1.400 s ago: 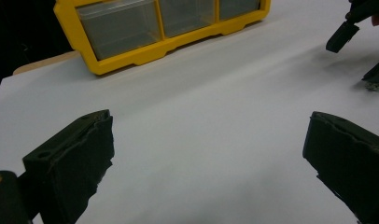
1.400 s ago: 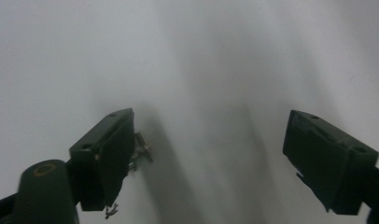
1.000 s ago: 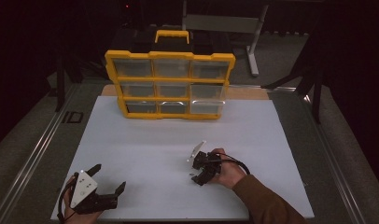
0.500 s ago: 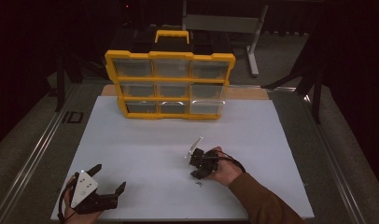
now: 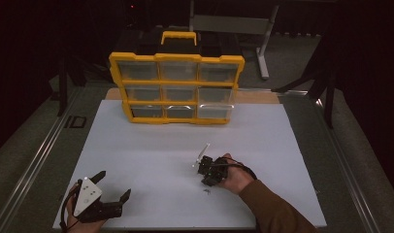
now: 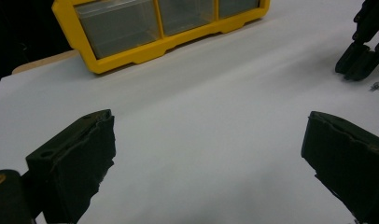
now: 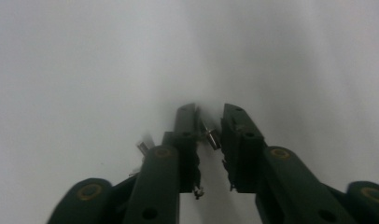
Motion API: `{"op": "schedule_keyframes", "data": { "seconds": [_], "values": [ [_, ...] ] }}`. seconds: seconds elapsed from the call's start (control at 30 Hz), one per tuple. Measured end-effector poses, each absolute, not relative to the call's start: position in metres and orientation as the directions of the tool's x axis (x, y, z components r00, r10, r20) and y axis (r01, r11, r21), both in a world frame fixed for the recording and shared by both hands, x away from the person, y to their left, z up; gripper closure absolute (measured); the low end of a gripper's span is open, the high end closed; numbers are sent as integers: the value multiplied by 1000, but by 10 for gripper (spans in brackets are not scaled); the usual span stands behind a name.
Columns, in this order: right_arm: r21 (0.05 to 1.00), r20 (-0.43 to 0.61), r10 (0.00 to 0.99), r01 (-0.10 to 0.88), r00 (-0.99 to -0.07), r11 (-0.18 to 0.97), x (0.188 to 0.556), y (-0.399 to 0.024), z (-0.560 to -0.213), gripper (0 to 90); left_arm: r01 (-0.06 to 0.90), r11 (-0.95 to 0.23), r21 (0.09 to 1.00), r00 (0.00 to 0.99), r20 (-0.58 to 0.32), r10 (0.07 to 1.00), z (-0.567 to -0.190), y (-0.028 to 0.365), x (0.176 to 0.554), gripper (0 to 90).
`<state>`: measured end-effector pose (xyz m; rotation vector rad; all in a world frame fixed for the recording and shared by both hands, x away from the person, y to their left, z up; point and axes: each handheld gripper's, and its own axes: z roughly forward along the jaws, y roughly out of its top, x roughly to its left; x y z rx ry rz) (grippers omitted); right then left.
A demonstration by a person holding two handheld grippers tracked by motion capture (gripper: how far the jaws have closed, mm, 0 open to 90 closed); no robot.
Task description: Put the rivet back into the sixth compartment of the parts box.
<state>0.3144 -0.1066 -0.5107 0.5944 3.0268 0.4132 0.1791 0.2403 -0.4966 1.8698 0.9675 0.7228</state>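
My right gripper point(image 5: 205, 174) points down onto the white mat point(image 5: 151, 145), right of its middle, held by a hand in a brown sleeve. Its jaws have just been closing and now stand nearly together in the right gripper view. A small metal screw point(image 7: 209, 137) is pinched between the pads of the right gripper point(image 7: 208, 122). Another small screw point(image 7: 144, 147) lies just outside the left jaw. A few tiny screws point(image 5: 206, 191) lie on the mat beside it. My left gripper point(image 5: 114, 183) rests at the mat's near left corner, its jaws wide apart around nothing point(image 6: 208, 140).
A yellow parts organizer point(image 5: 175, 87) with clear drawers stands upright at the mat's far edge; its lower corner point(image 6: 131, 53) appears in the left gripper view. The right gripper point(image 6: 360, 58) also appears there, far right. Dark table edges and a metal stand lie beyond.
The right gripper's jaws have closed from wide apart to nearly together around a small screw. Both hands have stayed in place.
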Motion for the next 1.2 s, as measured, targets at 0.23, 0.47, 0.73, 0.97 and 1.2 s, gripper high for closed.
{"op": "schedule_keyframes", "data": {
  "seconds": [0.23,0.47,0.73,0.97,1.2],
  "values": [
    [224,8,366,358,-931,906,314,-102,-510,830,330,-303,894,524,94,846,-497,241,179,31],
    [256,52,379,379,-924,889,319,-106,-507,830,331,-305,893,527,93,845,-497,241,179,31],
    [393,99,374,382,-922,837,334,-108,-476,829,331,-304,893,528,91,844,-497,241,179,31],
    [480,109,364,369,-925,796,344,-107,-454,829,331,-304,894,528,92,844,-497,241,179,31],
    [537,102,347,345,-932,770,355,-109,-431,829,331,-303,893,529,91,844,-497,241,179,31]
  ]
}}
